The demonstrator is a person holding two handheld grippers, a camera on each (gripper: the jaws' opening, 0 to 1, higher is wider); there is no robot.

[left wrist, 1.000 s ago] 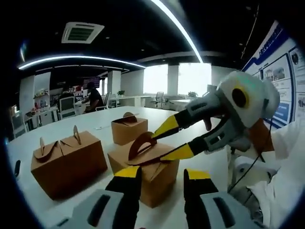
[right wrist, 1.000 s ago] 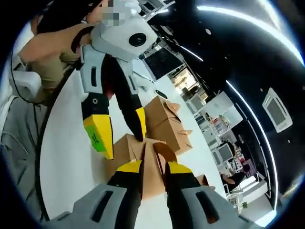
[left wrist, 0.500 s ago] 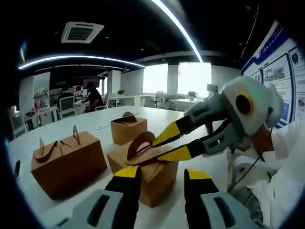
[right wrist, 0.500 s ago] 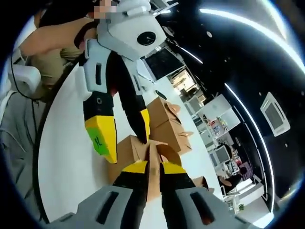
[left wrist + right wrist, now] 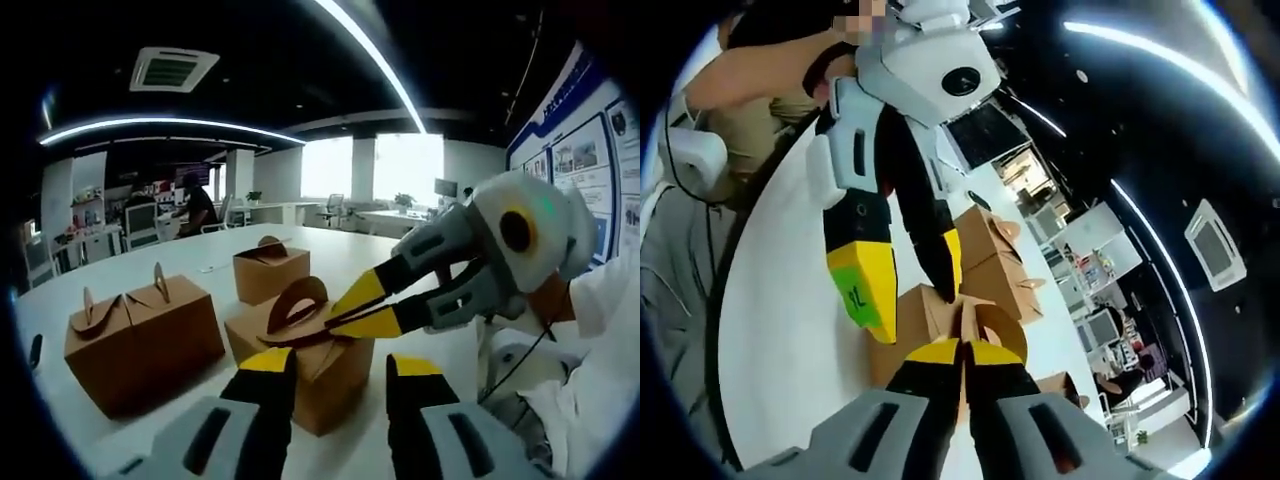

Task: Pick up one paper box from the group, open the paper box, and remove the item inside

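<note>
While the paper box (image 5: 305, 360) sits on the white surface (image 5: 420, 345) between the left gripper's (image 5: 338, 372) spread jaws, the right gripper (image 5: 345, 310) is clenched on its arched handle flap (image 5: 295, 300); thin card looks light and easily creased; hold flaps near their fold

Grey grippers (image 5: 337, 365) (yellow-tipped black fingers (image 5: 268, 362)).
</note>
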